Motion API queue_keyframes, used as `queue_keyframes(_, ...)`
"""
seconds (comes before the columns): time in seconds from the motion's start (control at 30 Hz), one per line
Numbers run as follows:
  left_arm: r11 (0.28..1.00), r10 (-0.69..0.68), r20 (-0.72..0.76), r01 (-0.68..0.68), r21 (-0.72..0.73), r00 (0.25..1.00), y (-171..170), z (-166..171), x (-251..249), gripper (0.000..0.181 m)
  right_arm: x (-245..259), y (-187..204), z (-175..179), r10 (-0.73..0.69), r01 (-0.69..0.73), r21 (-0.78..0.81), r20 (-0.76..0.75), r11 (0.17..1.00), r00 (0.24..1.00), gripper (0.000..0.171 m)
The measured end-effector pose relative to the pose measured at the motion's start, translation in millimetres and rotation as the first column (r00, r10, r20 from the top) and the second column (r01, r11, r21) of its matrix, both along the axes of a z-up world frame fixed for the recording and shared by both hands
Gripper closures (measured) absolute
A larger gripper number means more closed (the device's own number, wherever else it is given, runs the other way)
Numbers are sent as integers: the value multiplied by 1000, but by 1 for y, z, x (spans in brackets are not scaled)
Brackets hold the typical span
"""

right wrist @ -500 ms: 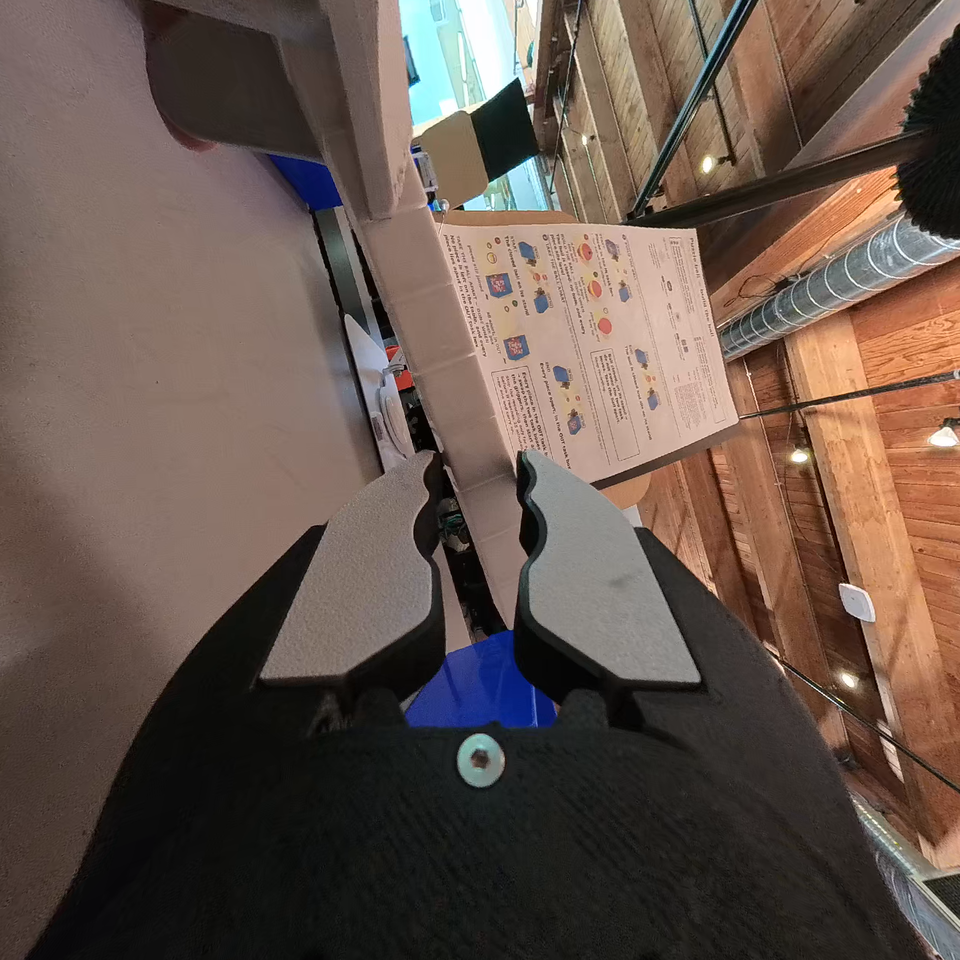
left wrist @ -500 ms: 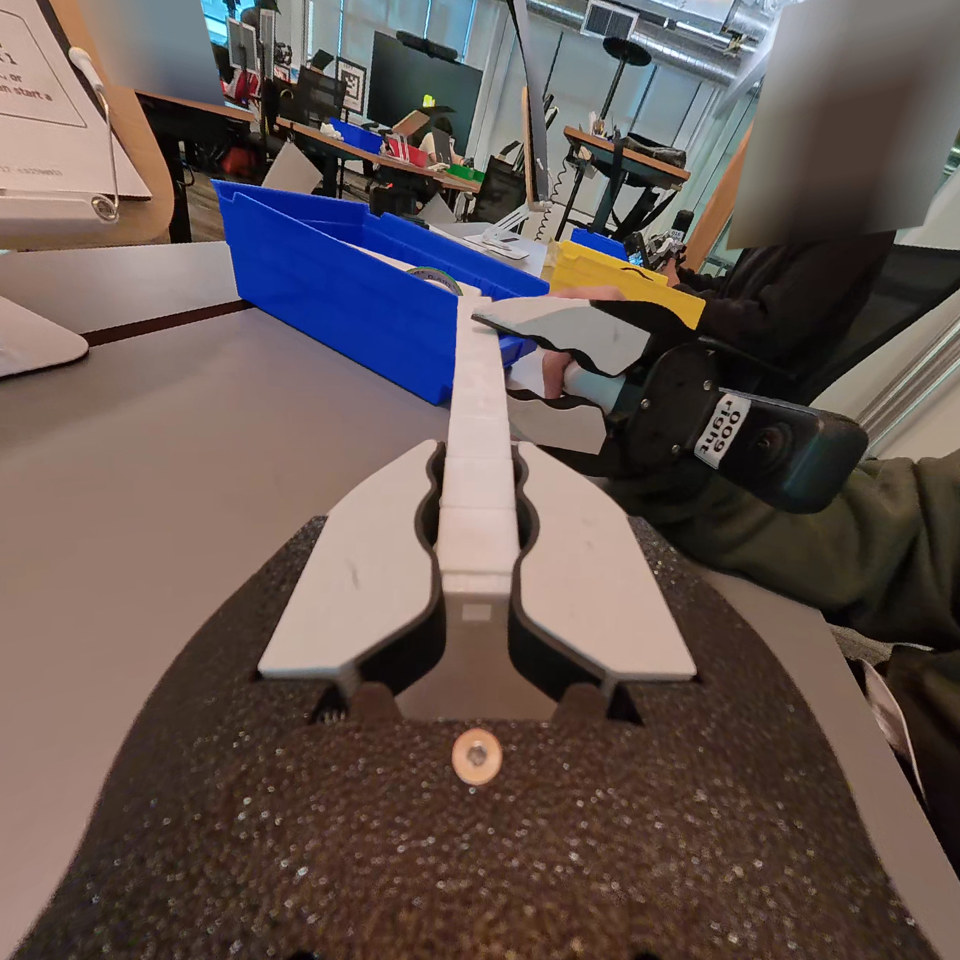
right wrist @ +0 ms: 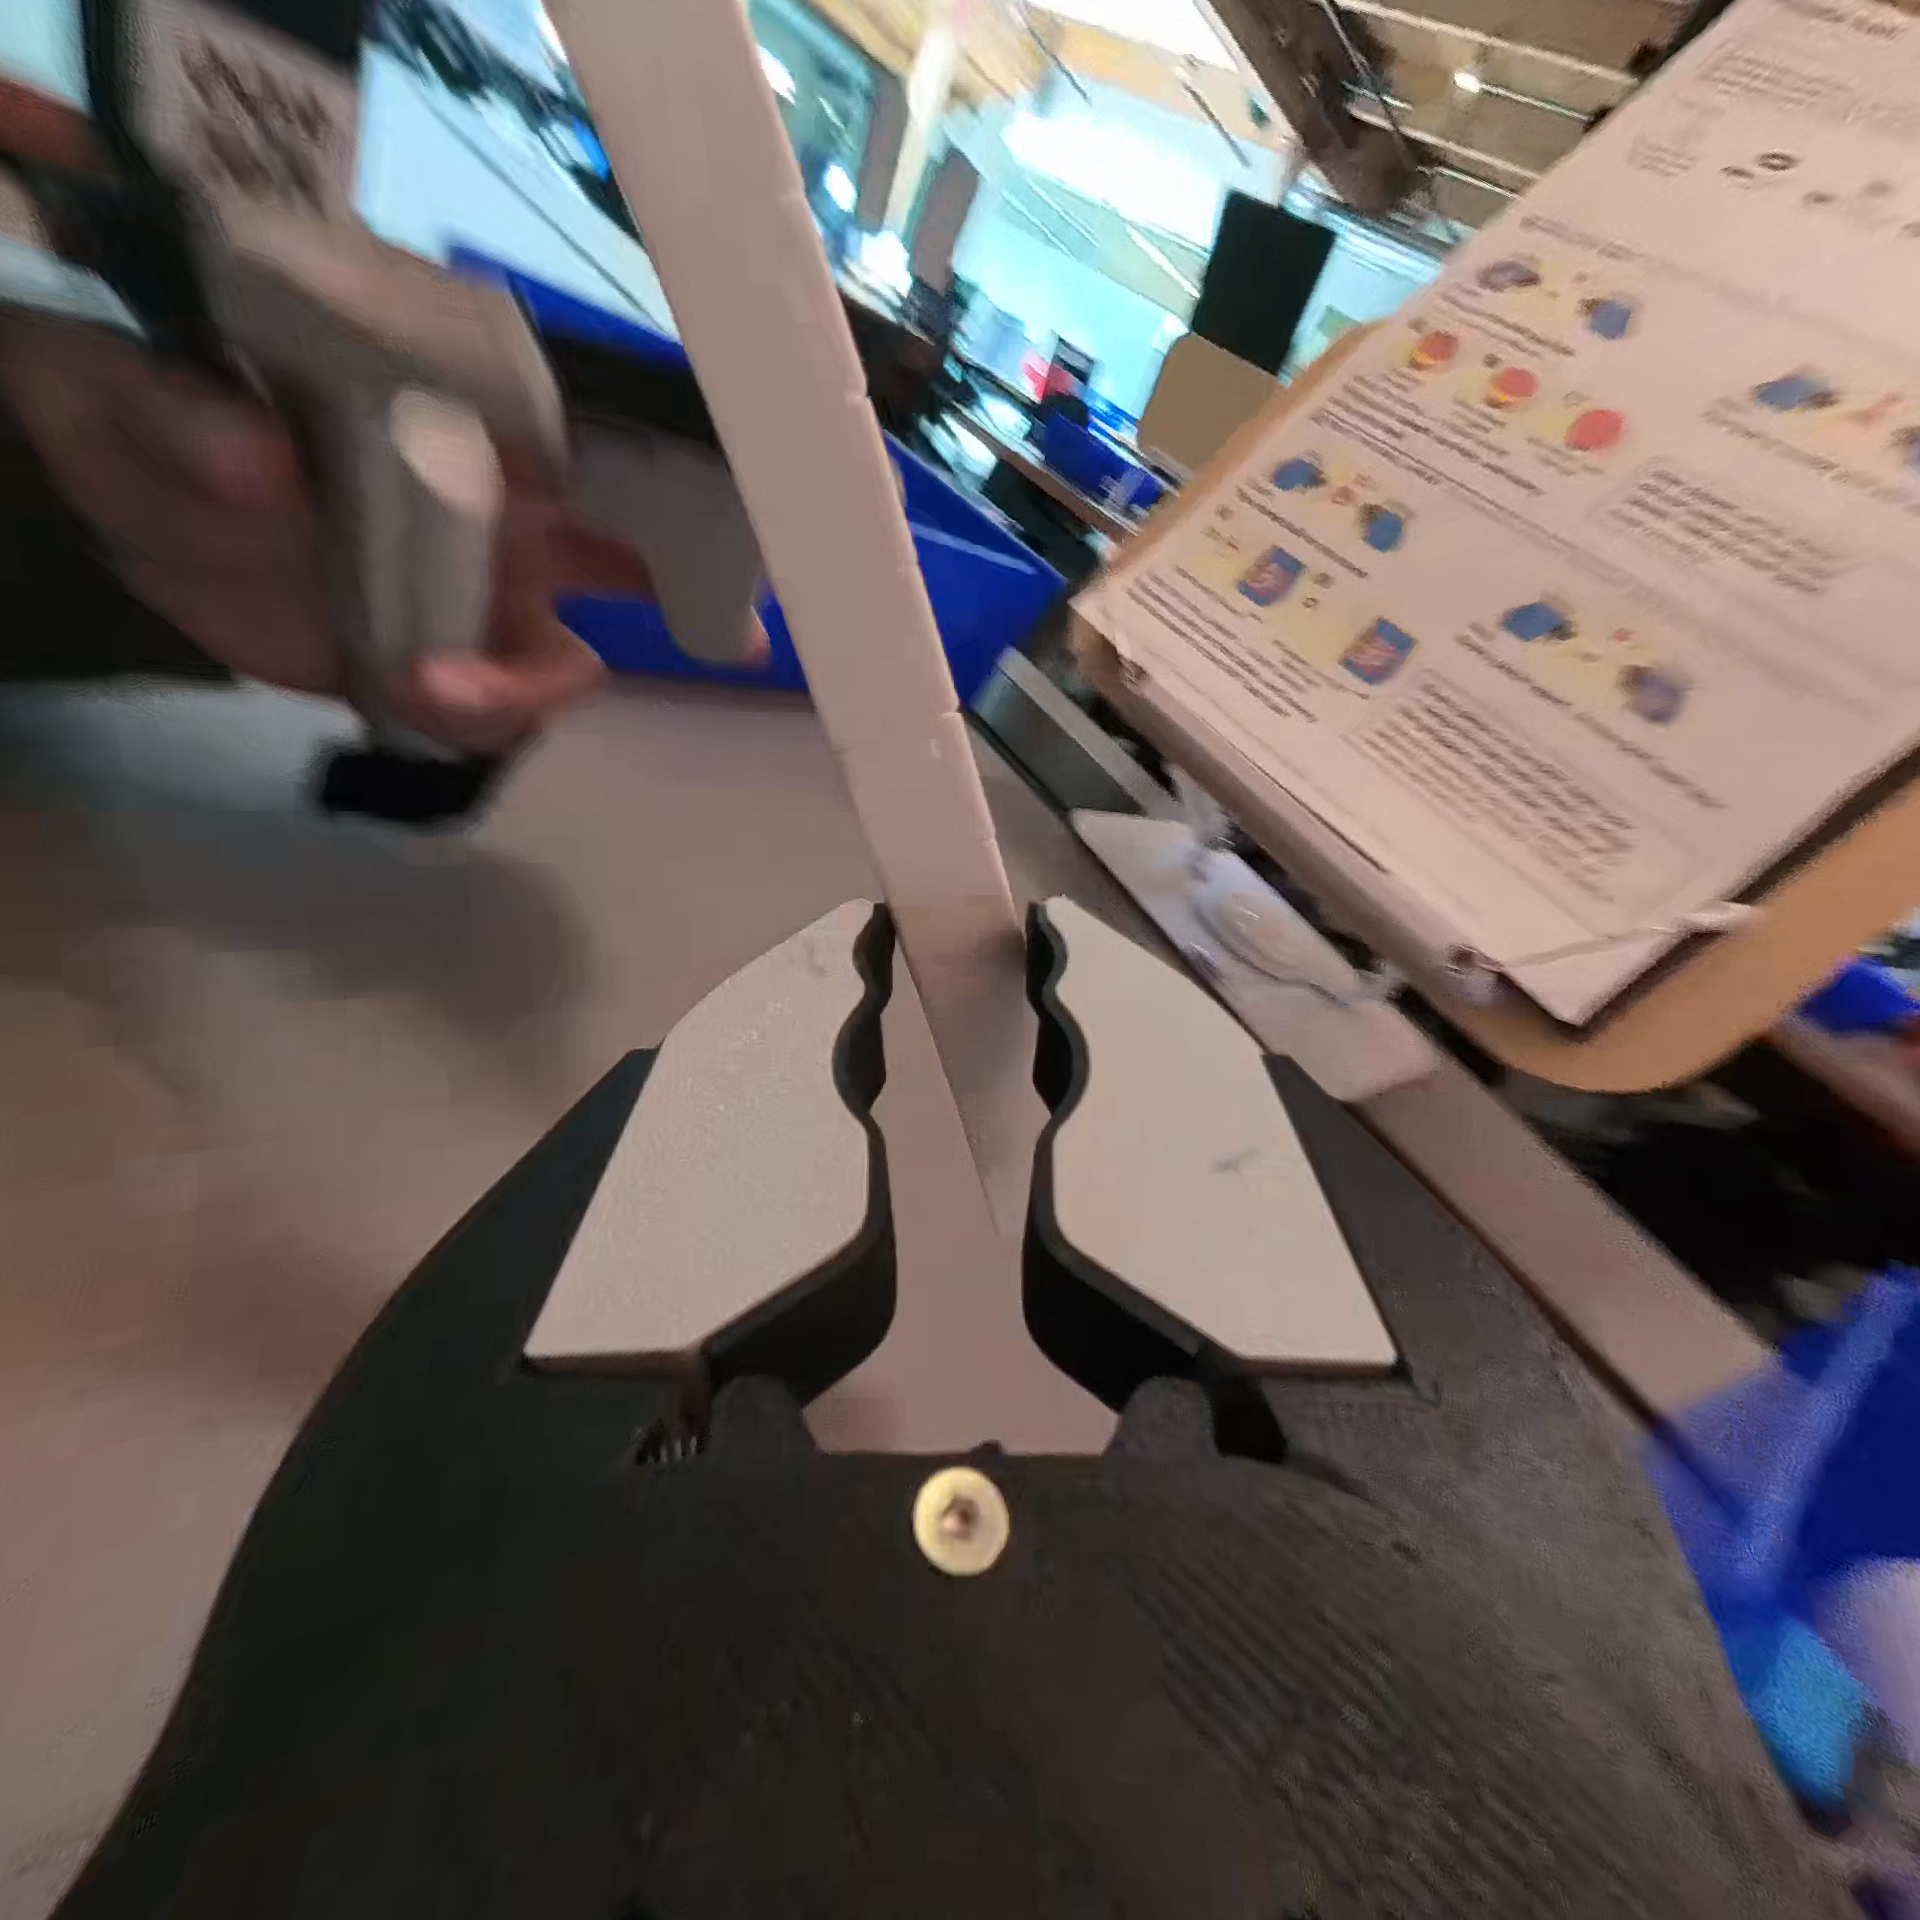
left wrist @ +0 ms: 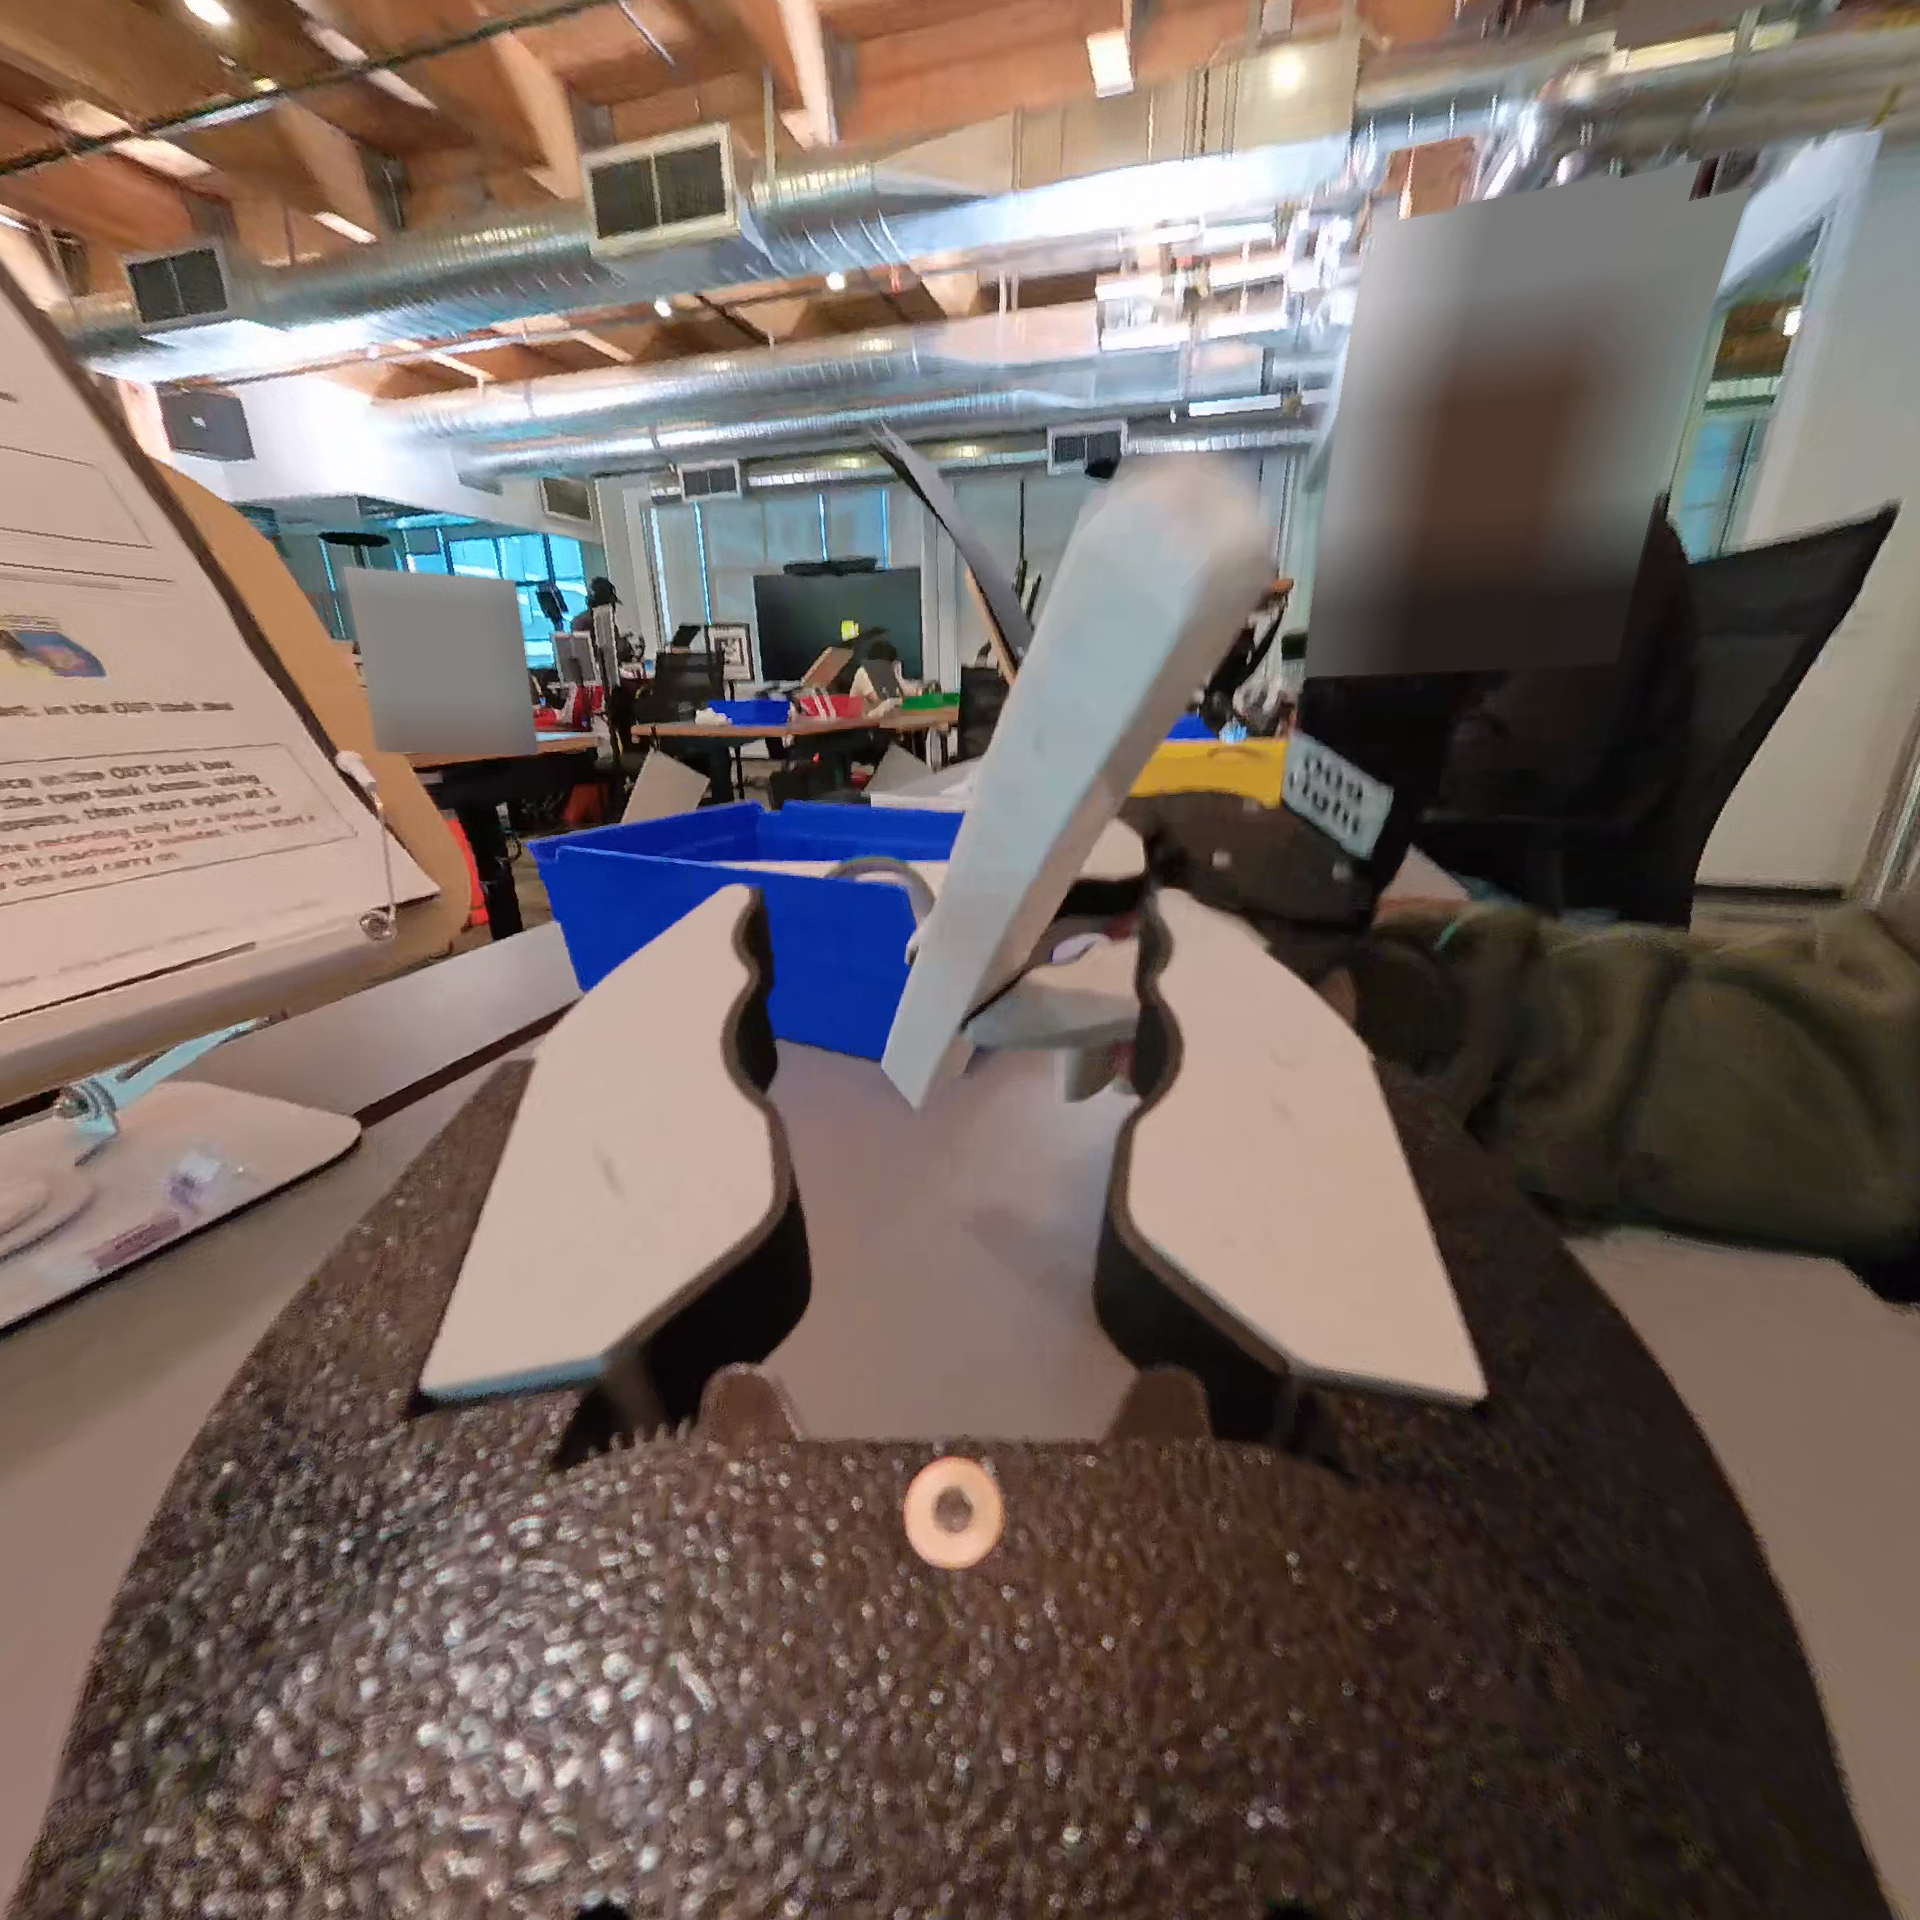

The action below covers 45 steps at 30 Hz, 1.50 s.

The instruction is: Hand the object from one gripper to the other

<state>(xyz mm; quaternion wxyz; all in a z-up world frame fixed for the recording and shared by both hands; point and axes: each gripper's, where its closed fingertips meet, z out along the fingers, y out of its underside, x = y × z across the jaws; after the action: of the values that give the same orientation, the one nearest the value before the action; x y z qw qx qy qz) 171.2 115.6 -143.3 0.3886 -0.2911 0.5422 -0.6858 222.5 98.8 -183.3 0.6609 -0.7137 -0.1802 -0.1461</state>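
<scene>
Object: a long, flat, pale grey bar (right wrist: pixel 831 499) with thin cross-lines that divide it in segments. It is in the right gripper, above the table, and touches nothing else that can be seen.
Object in left wrist view: the bar (left wrist: pixel 1070 769) rises tilted, its top leaning to the right, beyond the left fingertips and apart from them. It is a little blurred.
Right gripper: the right gripper (right wrist: pixel 956 935) has its two grey fingers narrow around the lower end of the bar. The right finger presses on it; on the left a thin gap shows lower down.
Right gripper from the other side: in the left wrist view the right gripper (left wrist: pixel 1101 956) shows at the foot of the bar, partly hidden.
Left gripper: the left gripper (left wrist: pixel 951 935) has its jaws wide apart, with nothing between them, only grey table (left wrist: pixel 935 1247) under.
Left gripper from the other side: in the right wrist view the left gripper (right wrist: pixel 540 499) is at the left, very blurred, with a hand (right wrist: pixel 239 540) on it.
Blue plastic bin: the blue bin (left wrist: pixel 748 914) stands on the table behind the grippers.
Instruction sheet: a printed sheet on a brown cardboard board (right wrist: pixel 1538 540) stands at the table edge, near the right gripper.
Sleeve: a dark green sleeve (left wrist: pixel 1621 1060) lies at the right side.
</scene>
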Motion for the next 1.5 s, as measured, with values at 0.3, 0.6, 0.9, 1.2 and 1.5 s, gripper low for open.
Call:
queue_keyframes(0.3,981,-129,33,123,148,991,-40,-9,-6,157,-65,-5,5,352,-387,-20,-374,922,858,147)
queue_keyframes(0.6,788,479,13,-437,433,877,25,-23,27,158,-38,-12,42,241,-199,183,-249,963,938,109)
queue_keyframes(0.9,482,605,188,-544,687,774,5,-38,41,159,-38,-9,54,121,-55,274,-230,960,966,146)
queue_keyframes(1.2,768,328,5,-270,581,945,-18,-45,31,119,-38,-29,68,416,-304,320,-382,897,825,148)
queue_keyframes(1.5,854,-478,-374,520,15,795,-78,-46,-32,137,-66,-68,80,723,-610,388,-371,691,583,149)
